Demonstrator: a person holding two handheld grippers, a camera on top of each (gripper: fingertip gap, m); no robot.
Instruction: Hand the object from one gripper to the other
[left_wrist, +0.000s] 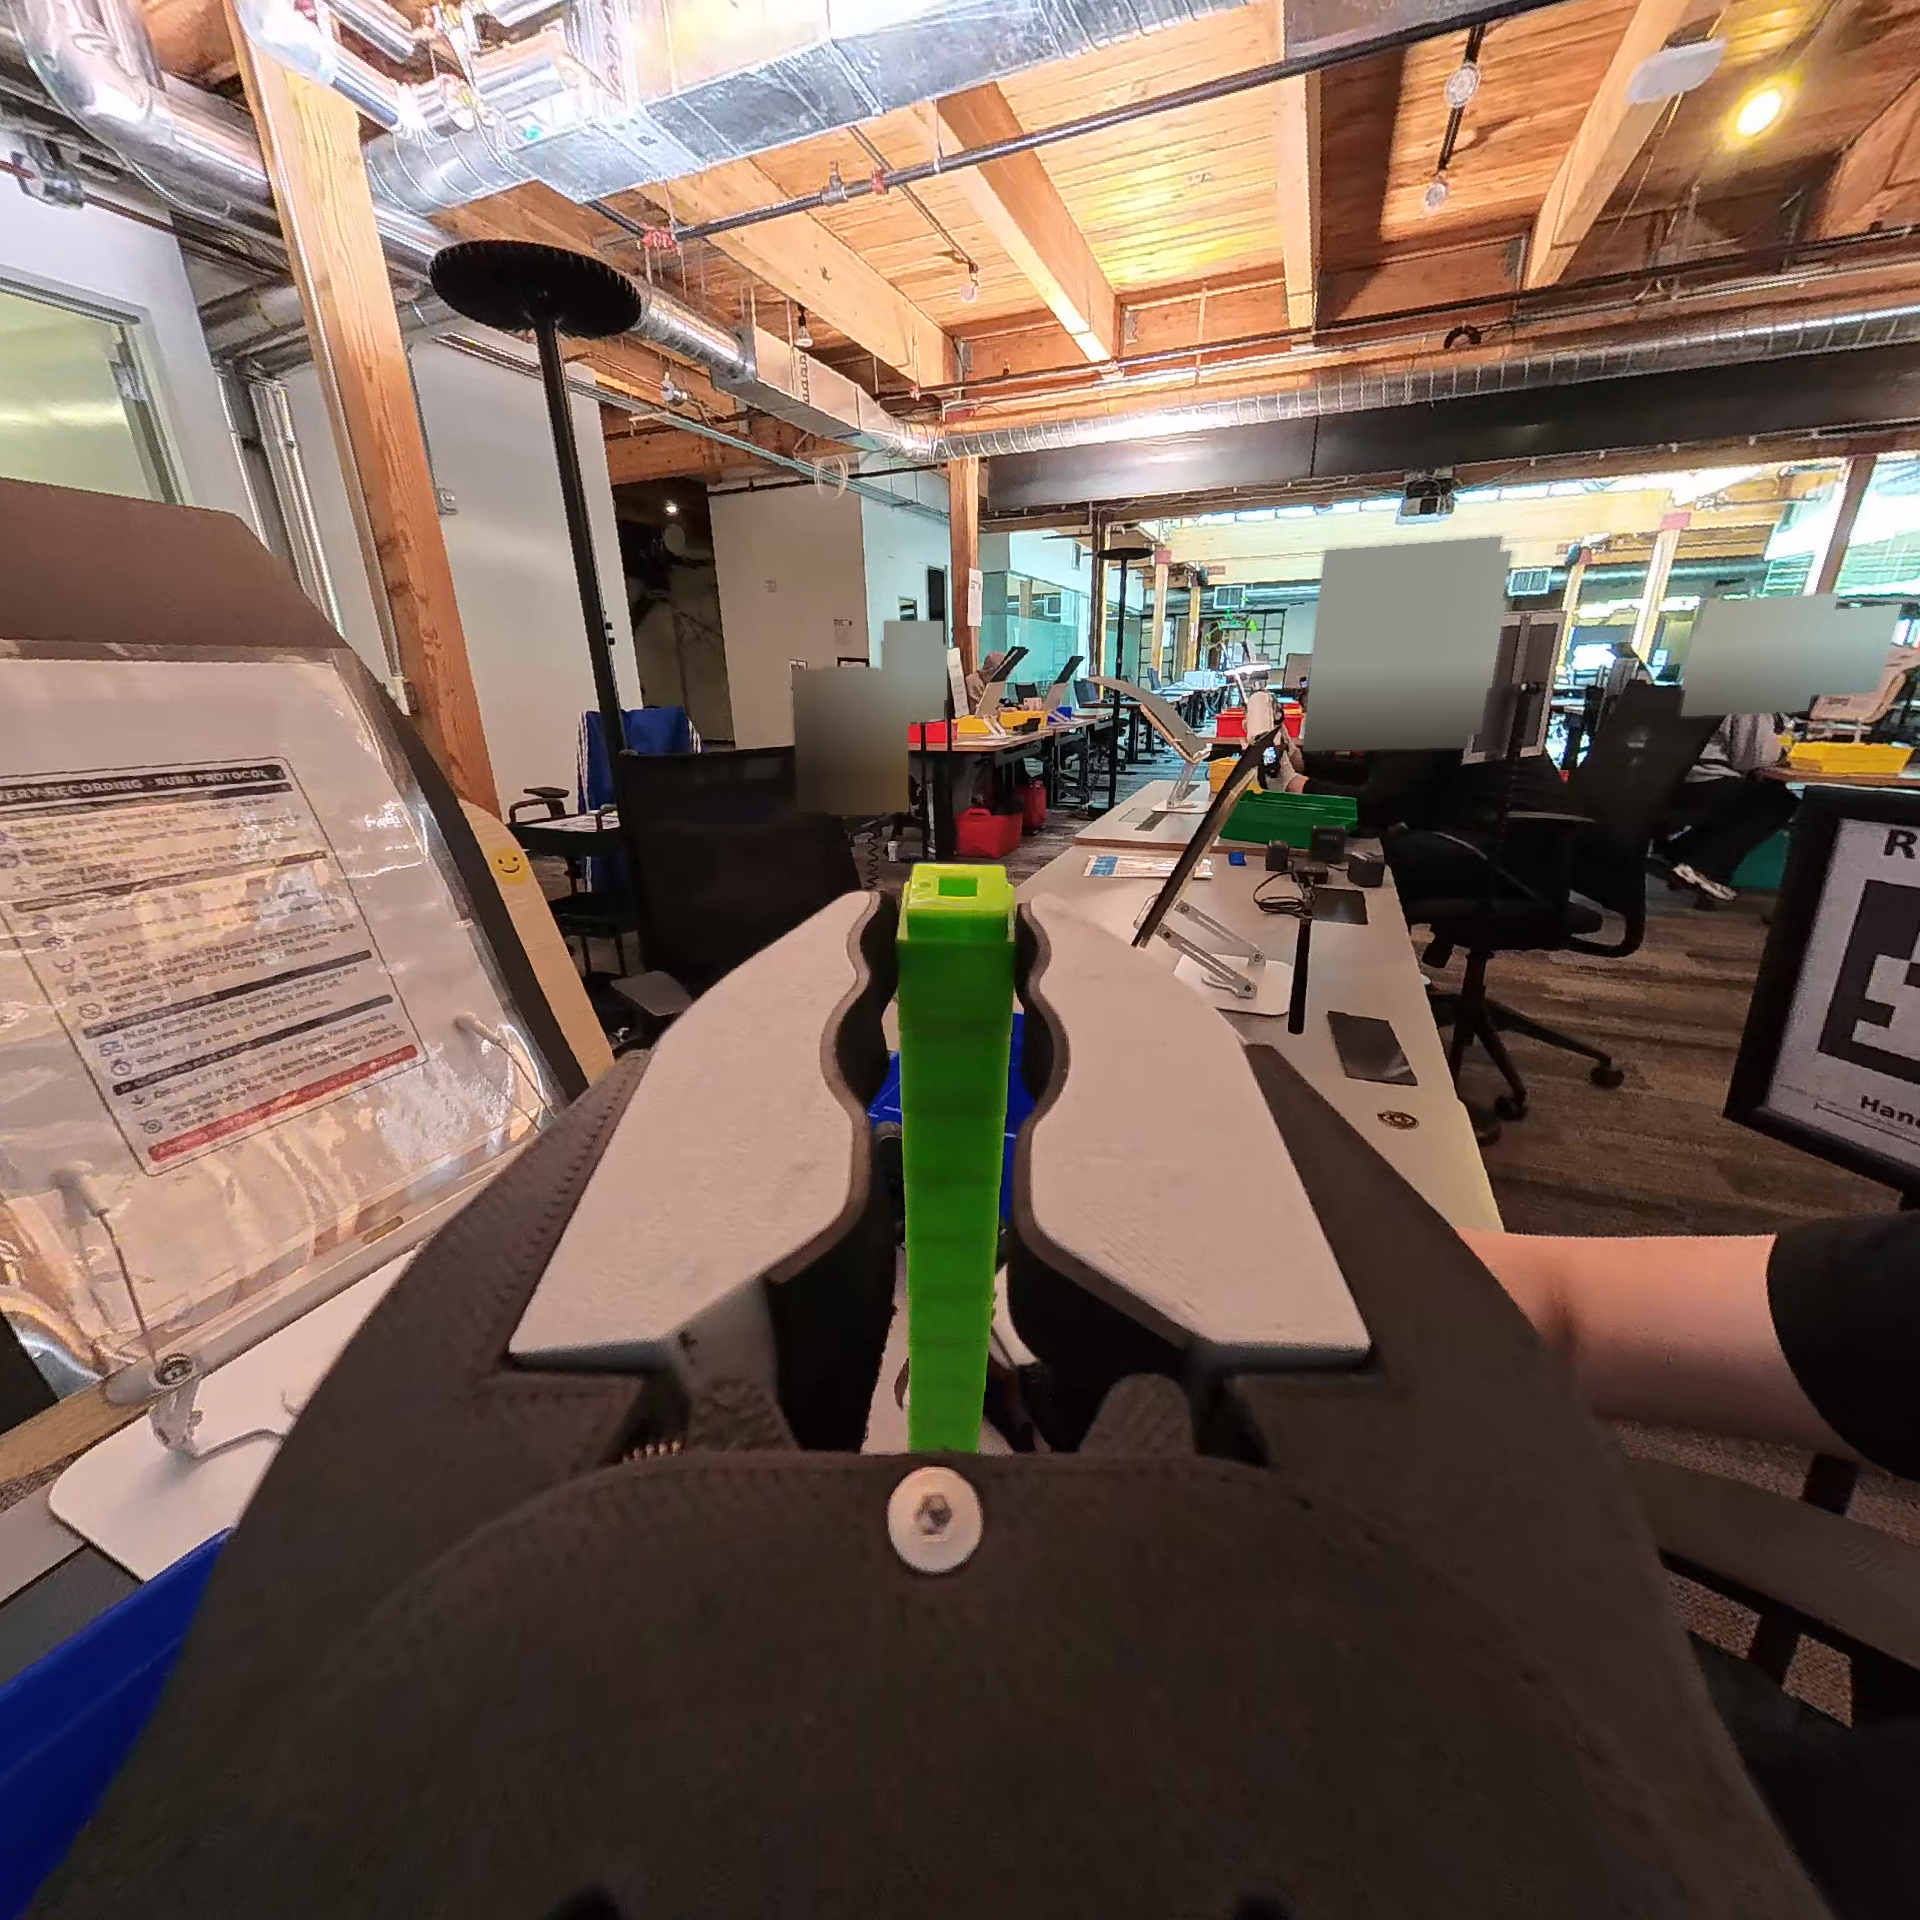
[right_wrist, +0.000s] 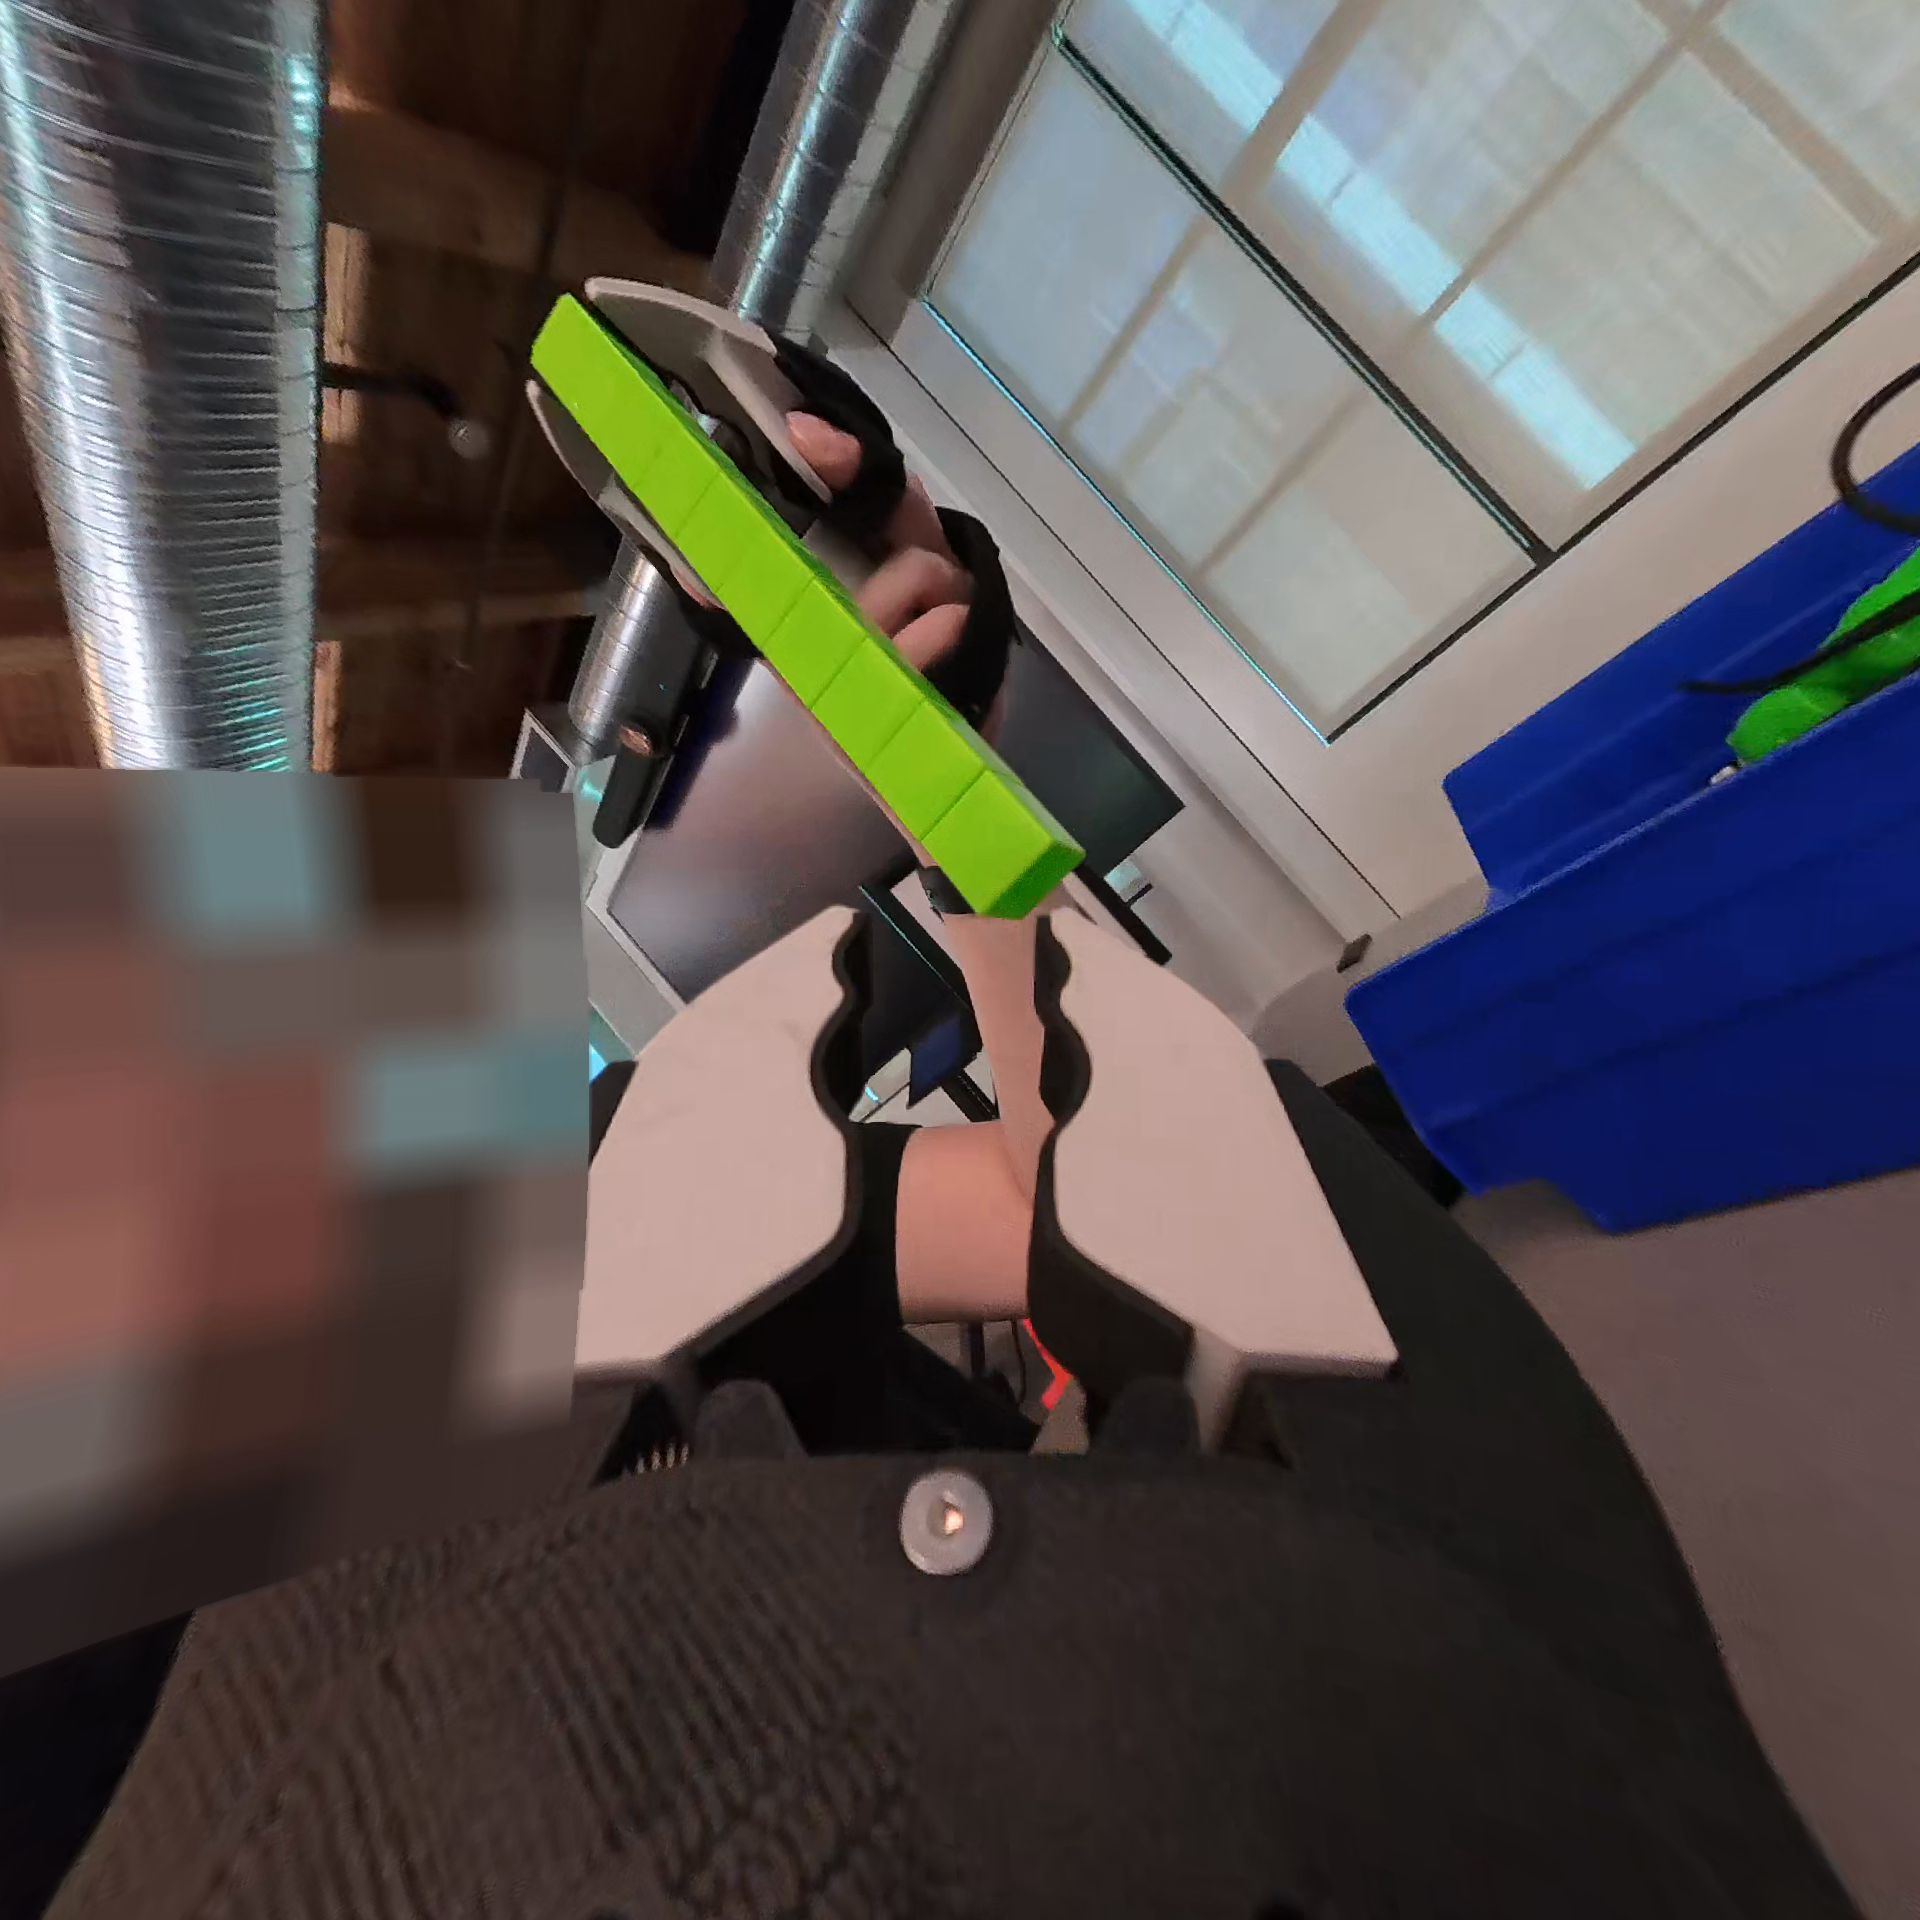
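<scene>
Left gripper (left_wrist: 956, 925) pinches green bar (left_wrist: 954, 1143) lengthwise btwn its white fingers (left_wrist: 727, 1122), bar tip poking past fingertips. Right gripper (right_wrist: 948, 935) spread, nothing in it, tips just below bar's free end (right_wrist: 800, 613), not touching. Blue bin (right_wrist: 1662, 1039) to its right. Instruction sheet (left_wrist: 208, 956) stands left of the left gripper.

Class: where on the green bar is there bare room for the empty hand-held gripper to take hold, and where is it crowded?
Free: the bar's lower end, projecting toward the right hand-held gripper, whose jaws stand apart and empty. Crowded: the upper end, clamped by the left hand-held gripper, with a person's fingers just behind.
</scene>
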